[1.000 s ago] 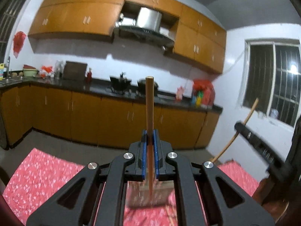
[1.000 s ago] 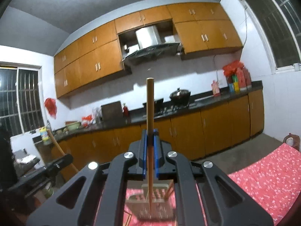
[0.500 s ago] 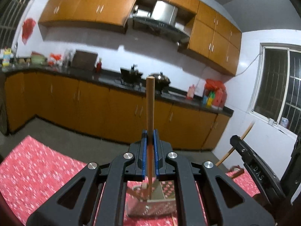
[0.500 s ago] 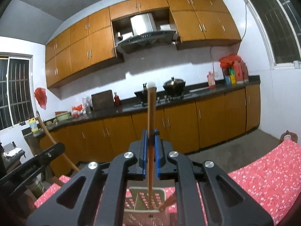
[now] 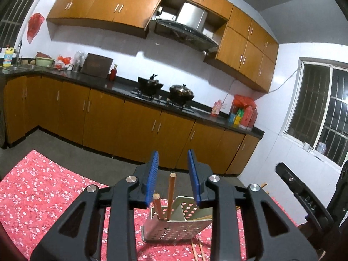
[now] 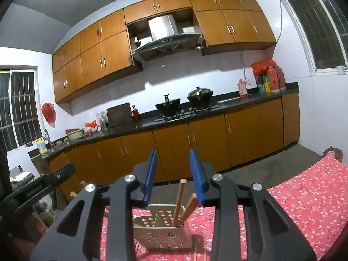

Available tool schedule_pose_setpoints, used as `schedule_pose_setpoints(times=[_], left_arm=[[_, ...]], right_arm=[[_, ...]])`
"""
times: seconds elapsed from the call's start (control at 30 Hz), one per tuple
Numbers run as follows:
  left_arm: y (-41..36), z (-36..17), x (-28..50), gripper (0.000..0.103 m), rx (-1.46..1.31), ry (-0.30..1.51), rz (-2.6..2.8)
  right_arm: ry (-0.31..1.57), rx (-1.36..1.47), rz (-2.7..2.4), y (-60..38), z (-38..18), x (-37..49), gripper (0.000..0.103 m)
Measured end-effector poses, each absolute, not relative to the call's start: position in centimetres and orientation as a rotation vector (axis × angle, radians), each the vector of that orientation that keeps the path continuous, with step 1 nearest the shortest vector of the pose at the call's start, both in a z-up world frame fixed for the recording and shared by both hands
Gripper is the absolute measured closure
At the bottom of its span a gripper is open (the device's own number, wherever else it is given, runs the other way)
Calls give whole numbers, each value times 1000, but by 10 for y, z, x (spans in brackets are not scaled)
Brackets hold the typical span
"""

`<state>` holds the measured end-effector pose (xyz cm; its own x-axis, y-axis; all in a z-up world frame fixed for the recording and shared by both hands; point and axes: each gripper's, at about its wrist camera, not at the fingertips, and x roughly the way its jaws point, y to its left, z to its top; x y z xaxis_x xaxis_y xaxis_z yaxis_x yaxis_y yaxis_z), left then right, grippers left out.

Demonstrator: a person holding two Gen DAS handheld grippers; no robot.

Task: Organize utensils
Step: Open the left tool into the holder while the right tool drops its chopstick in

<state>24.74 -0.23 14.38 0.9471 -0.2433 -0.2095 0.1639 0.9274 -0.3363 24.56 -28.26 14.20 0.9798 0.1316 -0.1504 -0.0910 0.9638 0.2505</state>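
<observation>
Setting: kitchen, red floral tabletop
Chopsticks: stood in perforated metal holder, leaning
Left tongs: opening, apart, nothing pressed
Right tongs: opening, apart, clear of sticks
Advice: withdraw straight, avoid knocking upright sticks
Obstruction: loose chopsticks lay beside holder

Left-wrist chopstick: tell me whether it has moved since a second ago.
Yes. The chopstick dropped from between the opening jaws into the perforated holder; its top was above the countertop, now far below.
</observation>
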Motion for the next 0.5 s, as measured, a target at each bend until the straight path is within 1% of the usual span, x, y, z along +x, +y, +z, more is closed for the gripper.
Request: schedule_pose_setpoints(times=[0.13, 0.2, 0.3, 0.37, 0.43, 0.47, 0.5], left_arm=[[11, 139, 223, 75, -320, 250, -190], [18, 130, 215, 75, -315, 271, -168], [25, 103, 206, 75, -285, 337, -131], [25, 74, 207, 75, -242, 423, -107], [24, 46, 211, 75, -207, 519, -104], [24, 34, 213, 75, -196, 564, -109], [23, 23, 215, 75, -189, 603, -113]], right_arm=[[200, 257, 81, -302, 129, 221, 69], [265, 257, 45, -312, 109, 214, 69], [417, 253, 4, -325, 67, 217, 69], [551, 255, -4, -328, 35, 223, 69], [703, 276, 34, -327, 0, 229, 72], [755, 286, 61, -324, -13, 230, 78], [811, 289, 96, -319, -29, 228, 82]])
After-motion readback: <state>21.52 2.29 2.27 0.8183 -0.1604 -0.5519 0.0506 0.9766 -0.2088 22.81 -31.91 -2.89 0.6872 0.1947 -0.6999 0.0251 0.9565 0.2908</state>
